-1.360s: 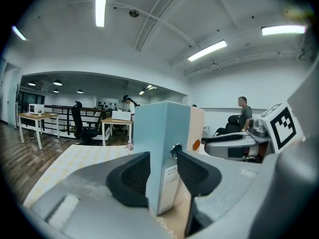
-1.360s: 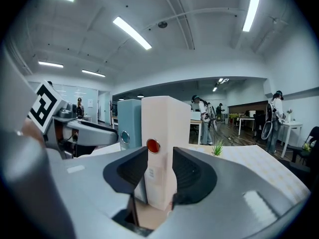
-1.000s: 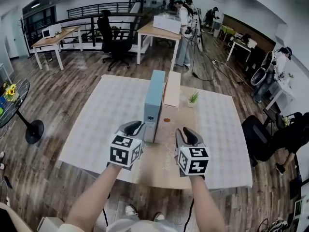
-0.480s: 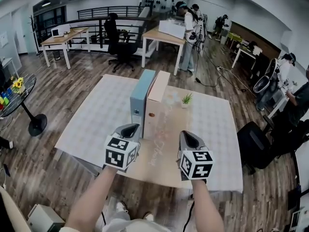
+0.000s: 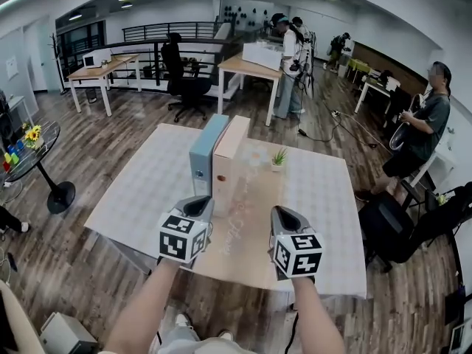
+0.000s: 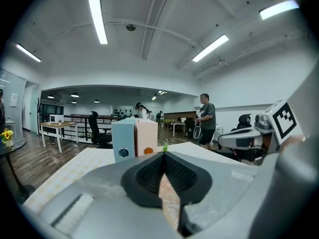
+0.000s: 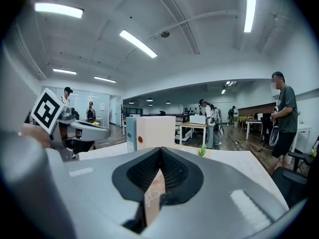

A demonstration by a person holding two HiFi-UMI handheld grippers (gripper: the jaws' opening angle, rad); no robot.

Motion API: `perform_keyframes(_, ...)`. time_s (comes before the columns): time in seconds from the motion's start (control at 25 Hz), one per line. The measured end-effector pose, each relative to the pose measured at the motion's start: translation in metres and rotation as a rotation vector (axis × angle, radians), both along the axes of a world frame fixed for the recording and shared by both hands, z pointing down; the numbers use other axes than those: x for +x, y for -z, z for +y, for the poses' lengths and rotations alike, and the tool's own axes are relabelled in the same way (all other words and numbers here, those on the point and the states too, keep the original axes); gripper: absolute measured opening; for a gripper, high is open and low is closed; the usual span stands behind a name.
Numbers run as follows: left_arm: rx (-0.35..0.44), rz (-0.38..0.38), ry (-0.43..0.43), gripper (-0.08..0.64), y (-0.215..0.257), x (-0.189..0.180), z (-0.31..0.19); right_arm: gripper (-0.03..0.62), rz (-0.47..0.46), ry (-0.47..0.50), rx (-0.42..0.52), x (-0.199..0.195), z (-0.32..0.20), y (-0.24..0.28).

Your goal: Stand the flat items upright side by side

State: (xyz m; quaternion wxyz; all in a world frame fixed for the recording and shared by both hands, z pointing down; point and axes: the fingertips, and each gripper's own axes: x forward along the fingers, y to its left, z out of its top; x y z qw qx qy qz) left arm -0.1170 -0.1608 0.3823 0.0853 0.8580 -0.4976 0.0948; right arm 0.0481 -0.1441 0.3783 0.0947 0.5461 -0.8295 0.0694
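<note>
Down front, at the near edge of the table point(image 5: 133, 198): left gripper point(image 5: 200, 201) and right gripper point(image 5: 283, 214), level with each other, one either side of the tan runner point(image 5: 251, 231). Both clamped fully shut, pads meeting, nothing pinched, only runner print showing below the pads in the gripper views. Well clear of the goods, touching neither.

Further up, mid-table: blue box point(image 5: 203, 153) and beige box point(image 5: 225, 161), both up on end, narrow faces this way. Blue on the left, beige on the right, flank against flank, with no more than a thin dark seam between them in the left gripper view. Tops about level, no lean to be seen.

Right of the beige box: small plant point(image 5: 279, 158), apart from it.

Verdict from here: looks done. Two flat items upright, side by side, standing free with no gripper steadying them. Nothing else flat lying on the table to be raised, as far as can be seen. Left, at most: hang back and watch for a wobble.

Far back: desks point(image 5: 251, 68), chair point(image 5: 184, 80), people point(image 5: 289, 50), no part in this.
</note>
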Motion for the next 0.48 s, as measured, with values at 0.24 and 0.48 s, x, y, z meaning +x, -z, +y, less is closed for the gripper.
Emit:
perform_keyframes(0.24, 0.009, -0.012, -0.007, 0.005, 0.0079, 0.0076, 0.0017, -0.002, -0.008, 0.013, 0.009, -0.0013, 0.0038, 0.0039)
perform_keyframes(0.48, 0.005, -0.013, -0.009, 0.005, 0.0087, 0.0093, 0.0034, -0.002, -0.013, 0.019, 0.005, -0.0022, 0.0056, 0.0042)
